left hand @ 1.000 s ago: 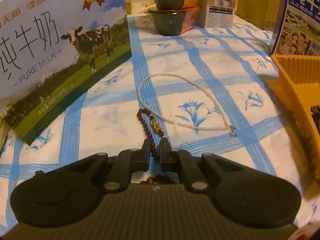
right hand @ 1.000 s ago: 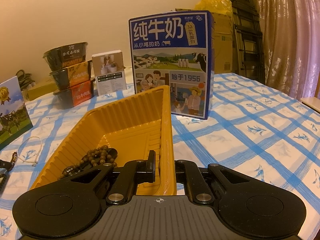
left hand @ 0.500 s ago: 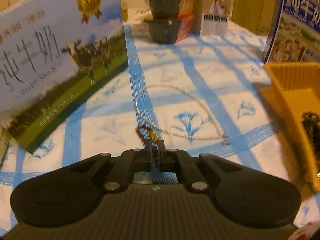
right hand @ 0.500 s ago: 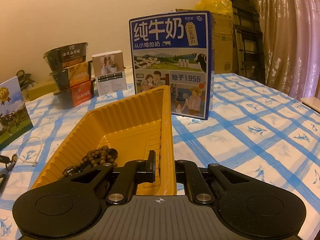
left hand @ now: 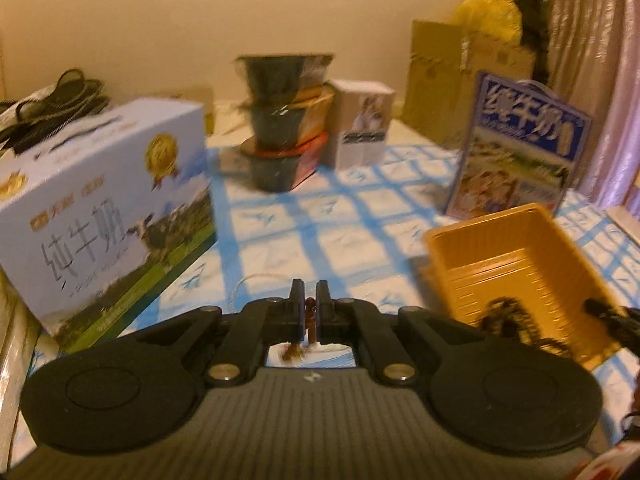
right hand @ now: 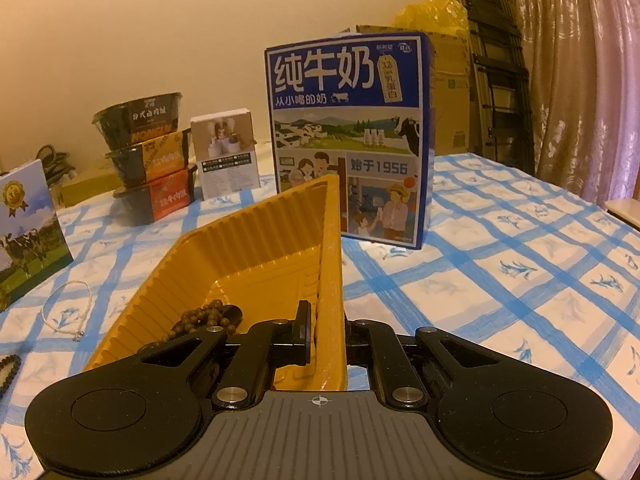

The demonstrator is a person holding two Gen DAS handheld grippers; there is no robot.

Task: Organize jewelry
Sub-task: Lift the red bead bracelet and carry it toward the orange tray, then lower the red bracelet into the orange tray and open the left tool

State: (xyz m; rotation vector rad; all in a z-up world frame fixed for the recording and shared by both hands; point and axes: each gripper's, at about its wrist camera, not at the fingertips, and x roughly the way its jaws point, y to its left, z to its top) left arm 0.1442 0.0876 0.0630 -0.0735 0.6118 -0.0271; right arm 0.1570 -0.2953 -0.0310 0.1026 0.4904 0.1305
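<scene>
My left gripper (left hand: 310, 292) is shut on a dark red bead bracelet (left hand: 310, 317) and holds it up off the blue-checked tablecloth. The bracelet's loose end dangles blurred under the jaws. A white pearl necklace (right hand: 66, 308) lies on the cloth left of the yellow tray (right hand: 256, 248). In the left wrist view it shows only faintly past the fingers. Brown beads (right hand: 204, 316) sit inside the tray (left hand: 500, 248). My right gripper (right hand: 326, 322) is shut on the tray's near right wall, one finger inside and one outside.
A pale blue milk carton (left hand: 100, 208) lies at the left. A dark blue milk carton (right hand: 348, 136) stands behind the tray. Stacked black bowls (right hand: 150, 160) and a small white box (right hand: 226, 154) stand at the back. Cardboard boxes and a curtain lie beyond the table.
The left gripper closed on the red bracelet and rose with it off the cloth, its view swinging up toward the tray. The right gripper and the tray stayed still.
</scene>
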